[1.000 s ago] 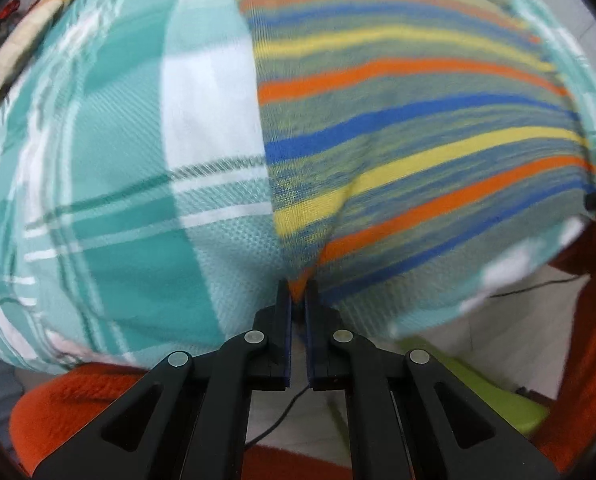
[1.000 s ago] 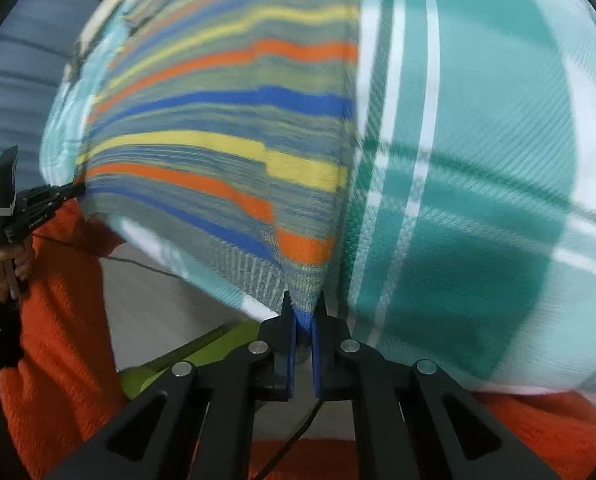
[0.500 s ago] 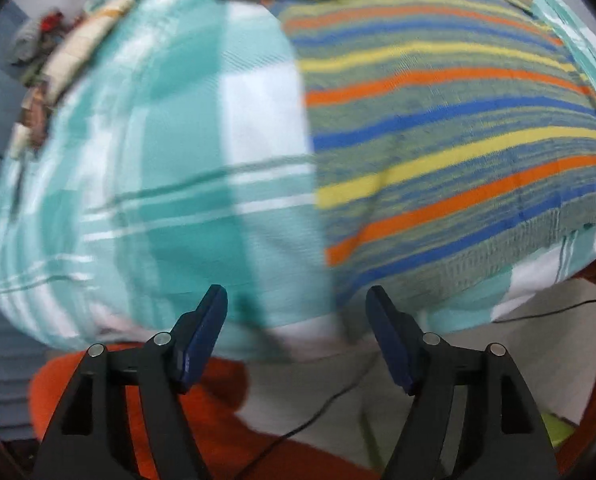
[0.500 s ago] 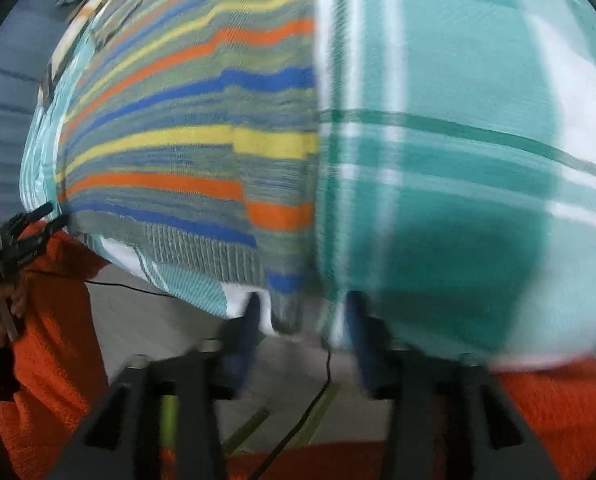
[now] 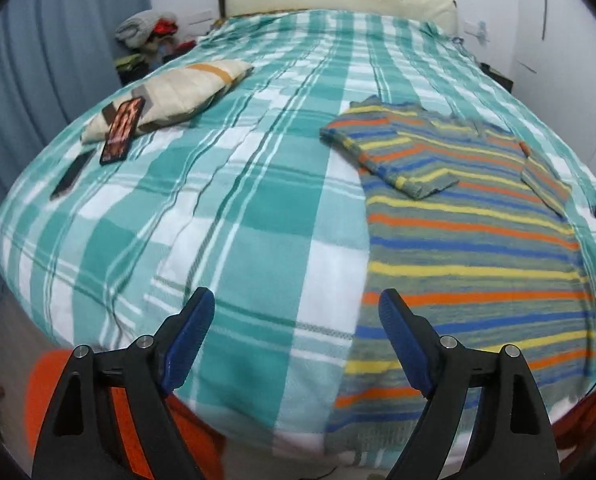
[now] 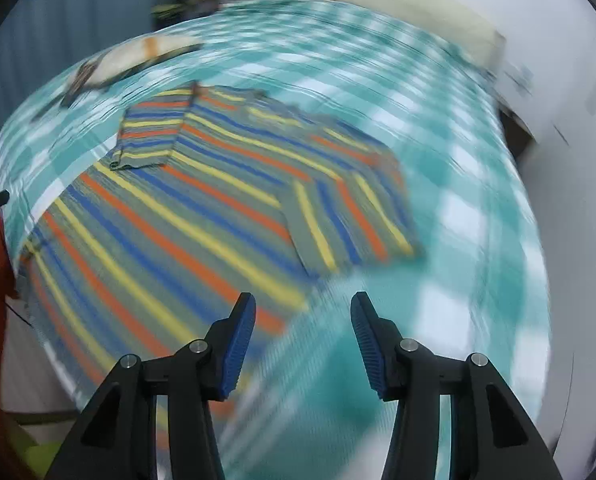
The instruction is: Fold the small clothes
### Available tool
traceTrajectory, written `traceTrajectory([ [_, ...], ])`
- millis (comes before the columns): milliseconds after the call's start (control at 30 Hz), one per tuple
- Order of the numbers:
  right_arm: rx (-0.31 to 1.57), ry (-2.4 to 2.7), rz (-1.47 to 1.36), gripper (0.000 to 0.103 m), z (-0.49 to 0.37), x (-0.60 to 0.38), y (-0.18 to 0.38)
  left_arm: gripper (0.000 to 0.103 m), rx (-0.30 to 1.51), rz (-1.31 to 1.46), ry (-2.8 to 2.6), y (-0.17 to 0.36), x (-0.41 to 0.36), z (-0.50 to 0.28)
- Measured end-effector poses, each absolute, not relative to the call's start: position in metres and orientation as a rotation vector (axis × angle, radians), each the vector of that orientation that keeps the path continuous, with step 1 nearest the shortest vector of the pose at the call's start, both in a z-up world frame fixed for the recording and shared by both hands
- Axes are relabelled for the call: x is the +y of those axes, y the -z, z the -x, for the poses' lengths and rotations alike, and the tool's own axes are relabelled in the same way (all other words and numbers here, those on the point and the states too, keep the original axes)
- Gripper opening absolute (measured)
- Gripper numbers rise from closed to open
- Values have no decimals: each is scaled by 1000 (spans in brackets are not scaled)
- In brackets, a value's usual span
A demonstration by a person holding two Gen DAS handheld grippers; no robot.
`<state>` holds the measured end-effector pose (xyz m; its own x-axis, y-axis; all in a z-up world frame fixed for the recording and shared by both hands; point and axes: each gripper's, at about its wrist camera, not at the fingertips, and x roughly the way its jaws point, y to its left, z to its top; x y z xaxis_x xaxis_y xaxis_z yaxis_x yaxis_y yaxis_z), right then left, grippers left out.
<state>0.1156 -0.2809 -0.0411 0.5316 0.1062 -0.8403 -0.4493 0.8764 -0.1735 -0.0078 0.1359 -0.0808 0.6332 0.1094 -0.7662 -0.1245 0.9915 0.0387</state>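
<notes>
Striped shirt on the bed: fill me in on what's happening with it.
A person with a hand-held gripper in each hand is folding clothes. The striped shirt lies spread flat on the plaid bed cover, one sleeve laid in over the body. Neither gripper holds anything: the left hand-held gripper hangs above the shirt's near edge with its jaws opening, and the right hand-held gripper is open above the other side. No fold of the body shows yet.
</notes>
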Motion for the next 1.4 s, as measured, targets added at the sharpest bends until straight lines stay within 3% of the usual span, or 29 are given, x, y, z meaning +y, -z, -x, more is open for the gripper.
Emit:
traceTrajectory([
  [200,1028,-312,442,49,-197,-243,124,86,906,37,-130,94,139,10],
  [233,1046,-301,390,43,-207,-248,136,86,910,30,-137,95,139,9],
  [267,1042,-298,334,28,-208,-260,134,86,917,25,-144,97,139,9],
  [300,1029,-269,268,3,-212,-274,130,86,922,26,-145,98,140,9],
  [533,840,168,-432,3,-188,-505,67,86,918,55,-146,99,142,10],
  [633,845,262,-509,3,-172,-560,67,86,930,46,-141,101,138,8],
  [1067,956,344,-666,3,-149,-598,107,86,959,-3,-141,107,130,7],
  [1167,883,211,-743,9,-149,-603,105,86,961,11,-142,107,132,7],
  [1200,858,201,-747,30,-148,-604,102,86,961,14,-142,107,132,7],
  [1233,834,189,-751,60,-144,-606,98,86,962,16,-142,108,133,7],
  [1267,798,169,-765,66,-135,-610,95,86,964,17,-141,108,133,7],
  [1400,804,103,-758,59,-107,-603,99,86,969,25,-140,110,133,6],
])
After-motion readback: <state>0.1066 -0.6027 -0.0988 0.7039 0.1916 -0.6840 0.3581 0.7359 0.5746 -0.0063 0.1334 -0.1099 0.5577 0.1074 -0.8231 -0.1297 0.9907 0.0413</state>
